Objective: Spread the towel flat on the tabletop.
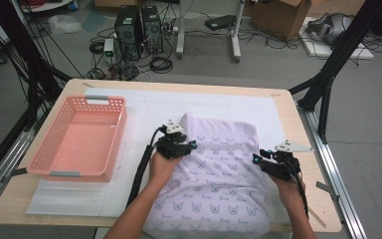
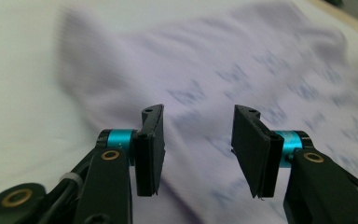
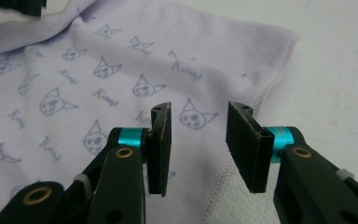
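Jaws of the left gripper [image 2: 197,149] stand apart and hold nothing, the lilac cat-print cloth [image 1: 219,169] just beneath and ahead of them; the right gripper [image 3: 198,147] is likewise parted and empty over the cloth's stitched hem. Closing too high would likely miss the fabric; closing too deep may pinch the white padding [image 1: 144,107] on the bench, well right of the pink basket [image 1: 79,137].

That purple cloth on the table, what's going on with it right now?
A person is working a pale purple garment printed with small cat faces, spread on the white mat, using a handheld gripper in each hand. The left gripper hovers over the garment's left part with open jaws holding nothing. The right gripper is open above its stitched right edge. The pink basket sits at the left.
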Available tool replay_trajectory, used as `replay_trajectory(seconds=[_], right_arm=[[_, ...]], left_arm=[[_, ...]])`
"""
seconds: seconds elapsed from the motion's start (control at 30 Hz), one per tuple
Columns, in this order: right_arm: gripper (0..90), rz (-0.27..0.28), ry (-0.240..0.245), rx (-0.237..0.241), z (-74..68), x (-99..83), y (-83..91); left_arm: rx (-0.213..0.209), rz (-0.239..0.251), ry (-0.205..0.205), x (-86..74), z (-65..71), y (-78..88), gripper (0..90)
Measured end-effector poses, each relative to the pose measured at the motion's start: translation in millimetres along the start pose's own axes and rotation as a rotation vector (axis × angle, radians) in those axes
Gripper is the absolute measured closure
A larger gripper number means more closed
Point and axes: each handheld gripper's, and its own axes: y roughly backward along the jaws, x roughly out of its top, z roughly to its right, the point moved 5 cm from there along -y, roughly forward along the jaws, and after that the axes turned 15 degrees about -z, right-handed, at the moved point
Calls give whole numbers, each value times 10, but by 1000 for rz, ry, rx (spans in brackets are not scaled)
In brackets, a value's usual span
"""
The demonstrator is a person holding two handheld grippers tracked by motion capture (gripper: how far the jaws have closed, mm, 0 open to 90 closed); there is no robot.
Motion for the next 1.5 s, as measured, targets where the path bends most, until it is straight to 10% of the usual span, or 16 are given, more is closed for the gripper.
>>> replay_trajectory(seconds=[0.2,0.53,0.77,0.93,1.13,1.33,1.4,1.5], right_arm=[[601,-1,1,4,-9,6,-7],[602,-1,4,5,-11,1,-2],[598,-6,-2,6,-3,-11,-5],[596,-10,-11,-1,34,3,-38],[624,-19,-49,-54,232,119,-146],[624,-69,-109,-91,510,333,-304],[624,-81,-124,-78,547,392,-375],[627,-83,-147,-60,558,439,-501]], left_arm=[[59,-38,56,69,-298,-142,596],[34,-104,49,62,-301,-408,690],[151,-86,41,82,-447,-261,853],[289,-47,111,57,-731,-40,836],[234,-30,184,-66,-870,30,623],[107,-34,136,-74,-765,-80,567],[108,-58,117,-85,-715,-139,579],[139,-89,88,-96,-673,-150,841]])
